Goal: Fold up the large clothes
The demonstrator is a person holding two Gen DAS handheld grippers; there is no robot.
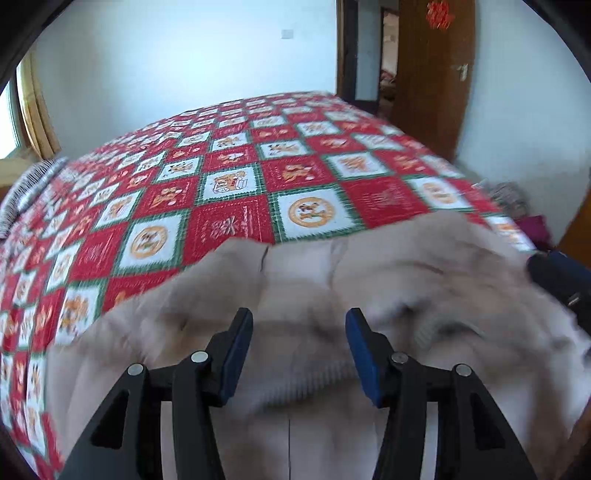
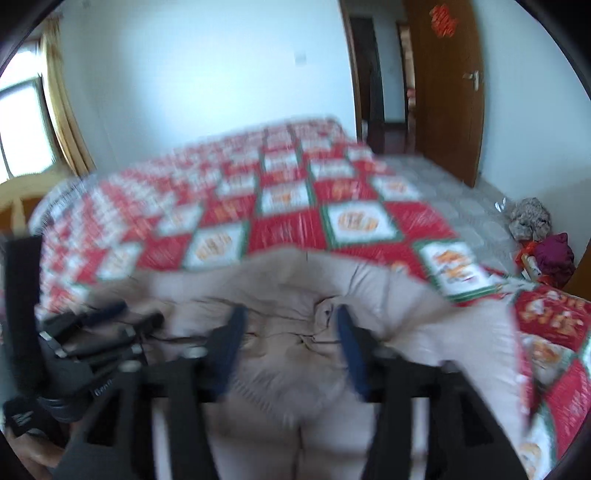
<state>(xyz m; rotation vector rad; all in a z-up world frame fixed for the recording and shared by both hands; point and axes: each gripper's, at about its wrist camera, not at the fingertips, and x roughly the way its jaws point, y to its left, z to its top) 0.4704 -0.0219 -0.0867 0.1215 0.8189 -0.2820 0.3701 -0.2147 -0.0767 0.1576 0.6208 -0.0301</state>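
A big bed point(image 1: 229, 177) with a red, white and green checked cover, filling most of both views

A pale blue wall point(image 1: 177, 55) behind the bed, with a small light switch point(image 1: 287, 34) up high

A brown wooden door point(image 1: 436, 74) standing open on the right, with a red paper decoration point(image 1: 437, 14) near its top and a metal handle point(image 1: 462, 71) at its edge

A window with a yellow curtain point(image 2: 62, 107) far on the left

A large beige coat point(image 1: 388, 280) lying spread on the near side of the bed, soft and puffy, with a ribbed knit edge point(image 1: 306, 380) close to the left camera and a bunched, creased spot in the middle in the right wrist view

A small heap of clothes point(image 2: 543, 240) on the floor by the wall on the right, grey on top and dark red below

Left gripper point(image 1: 299, 321) above the coat, fingers apart, nothing between the blue pads point(image 1: 236, 354), not pressing on the cloth

Right gripper point(image 2: 290, 321) also above the coat, fingers wide apart and let go, nothing clamped between them

Right wrist view very blurry, so small details hard to tell

The left gripper also seen at the left side of the right wrist view, black and low over the coat, with a bit of a hand point(image 2: 29, 454) in the bottom corner

A dark tip of the right gripper at the right edge of the left wrist view, just beside the coat
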